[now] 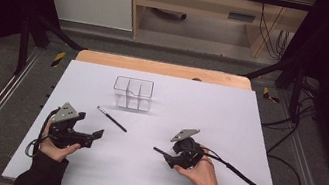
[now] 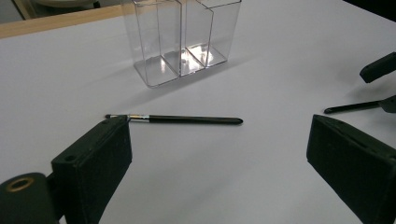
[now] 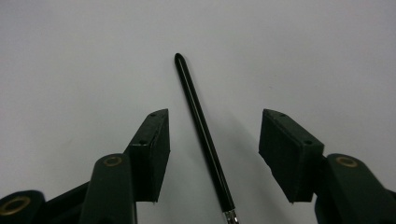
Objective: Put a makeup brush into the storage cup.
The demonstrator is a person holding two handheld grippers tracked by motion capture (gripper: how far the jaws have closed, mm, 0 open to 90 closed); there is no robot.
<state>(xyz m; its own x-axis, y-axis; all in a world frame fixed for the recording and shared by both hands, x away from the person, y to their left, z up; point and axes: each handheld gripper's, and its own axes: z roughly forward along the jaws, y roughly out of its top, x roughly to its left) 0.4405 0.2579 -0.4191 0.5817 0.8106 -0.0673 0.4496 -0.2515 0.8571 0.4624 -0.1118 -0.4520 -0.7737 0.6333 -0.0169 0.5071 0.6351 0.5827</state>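
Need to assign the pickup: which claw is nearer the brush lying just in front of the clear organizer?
Left. The left claw sits just beside that brush, jaws open. The right claw is farther off, straddling another brush.

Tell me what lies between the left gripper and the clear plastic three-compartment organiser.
In the left gripper view, a slim black brush with a silver ferrule lies flat on the white table between the left gripper and the clear organiser.
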